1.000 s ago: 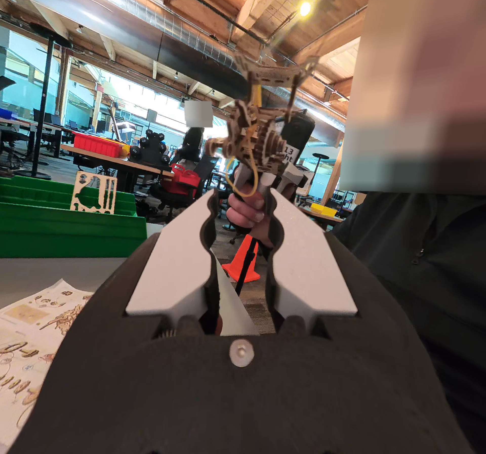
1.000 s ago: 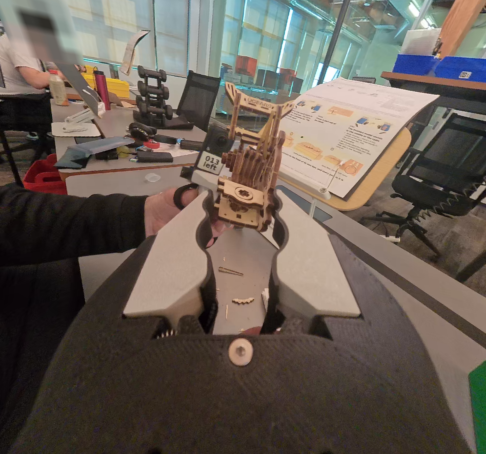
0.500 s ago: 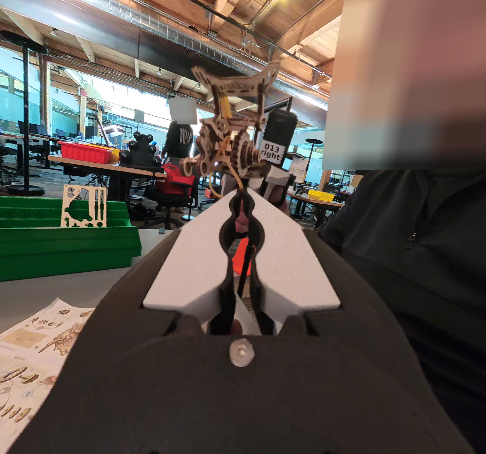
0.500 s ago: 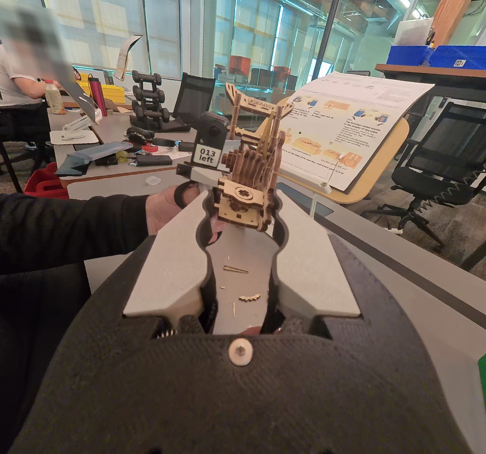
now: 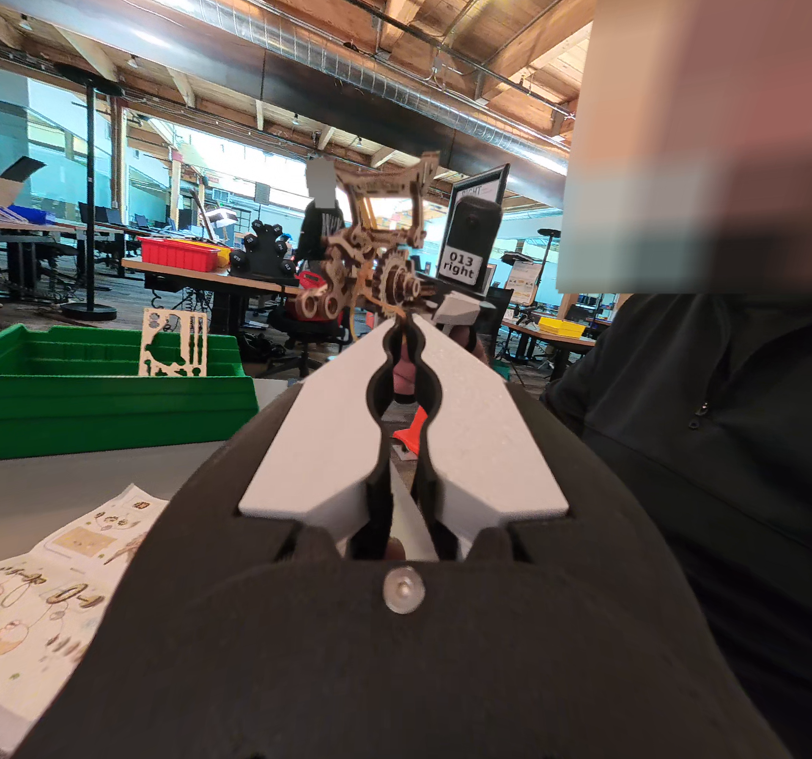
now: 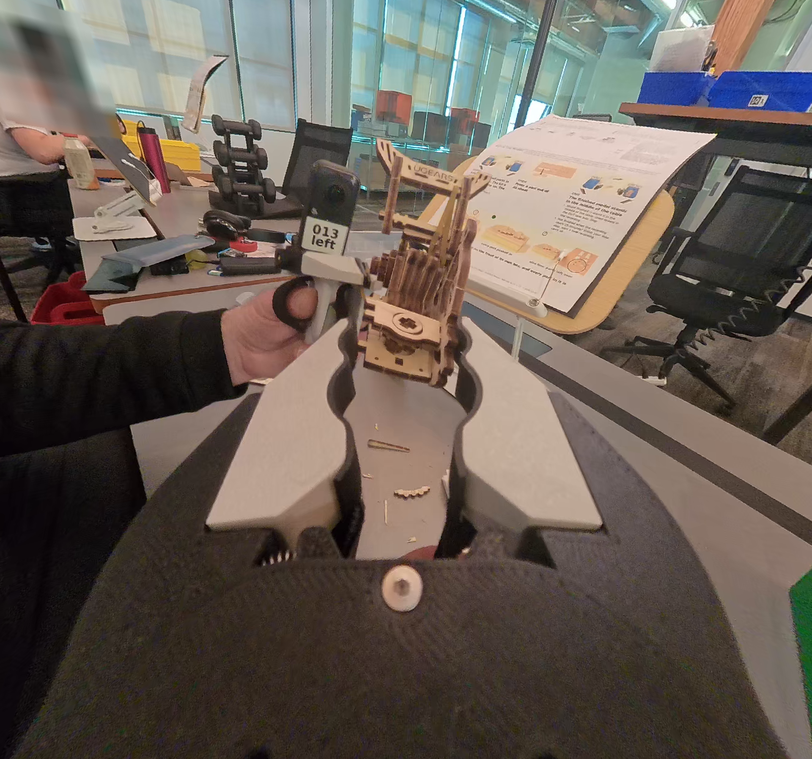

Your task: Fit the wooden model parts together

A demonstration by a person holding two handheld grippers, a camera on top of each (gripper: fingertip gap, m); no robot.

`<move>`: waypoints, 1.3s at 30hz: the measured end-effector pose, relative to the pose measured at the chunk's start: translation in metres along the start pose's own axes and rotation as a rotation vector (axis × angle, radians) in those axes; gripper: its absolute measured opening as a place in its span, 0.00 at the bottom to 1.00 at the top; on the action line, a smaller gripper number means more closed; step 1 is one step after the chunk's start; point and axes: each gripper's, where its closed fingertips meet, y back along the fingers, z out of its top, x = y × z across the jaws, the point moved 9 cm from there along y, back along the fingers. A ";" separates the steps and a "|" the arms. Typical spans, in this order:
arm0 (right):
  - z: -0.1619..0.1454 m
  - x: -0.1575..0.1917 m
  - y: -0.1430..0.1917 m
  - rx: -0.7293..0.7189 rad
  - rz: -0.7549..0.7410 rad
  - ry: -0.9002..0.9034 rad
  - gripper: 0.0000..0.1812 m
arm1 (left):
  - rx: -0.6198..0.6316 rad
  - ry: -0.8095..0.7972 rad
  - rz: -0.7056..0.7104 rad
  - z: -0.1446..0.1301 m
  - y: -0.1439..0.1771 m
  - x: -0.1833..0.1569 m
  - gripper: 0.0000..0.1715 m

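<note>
Holding the wooden model (image 6: 413, 294) up off the desk (image 6: 615, 421), my right gripper (image 6: 404, 342) has its fingers clamped on either side of the model's pale square base plate, the stacked gears and forked top piece rising above my fingertips. My left gripper (image 5: 403, 325) has its jaws drawn nearly together at the tips, pinching what looks like a thin yellowish band (image 5: 386, 307) that hangs from the model's gear side (image 5: 373, 263); I cannot tell for certain whether the tips bite the band or the wood itself. In the right wrist view my left hand (image 6: 263, 333) shows wrapped around its gripper's handle, just beside the model.

Below the model, small wooden scraps (image 6: 411, 492) and a thin stick (image 6: 389, 445) lie loose on the desk. An instruction sheet (image 5: 57, 562) lies flat on the desk at my left, a green bin (image 5: 110, 395) stands behind it with a punched-out wooden sheet (image 5: 173, 342) propped upright in it, and an open instruction booklet (image 6: 567, 210) leans on a stand past the model.
</note>
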 end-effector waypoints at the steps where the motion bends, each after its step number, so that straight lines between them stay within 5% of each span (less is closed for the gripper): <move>1: -0.001 0.000 0.000 0.003 -0.002 0.002 0.22 | -0.001 -0.009 0.013 0.003 0.001 0.000 0.00; 12: -0.007 0.000 -0.008 0.033 0.002 0.016 0.23 | 0.168 -0.227 0.244 0.025 0.007 -0.005 0.00; 25: -0.014 -0.003 -0.012 0.050 0.006 -0.003 0.22 | 0.521 -0.718 0.457 0.043 -0.018 -0.027 0.00; 39: -0.019 -0.005 -0.018 0.098 -0.034 -0.028 0.22 | 0.860 -1.208 0.603 0.023 -0.038 -0.049 0.00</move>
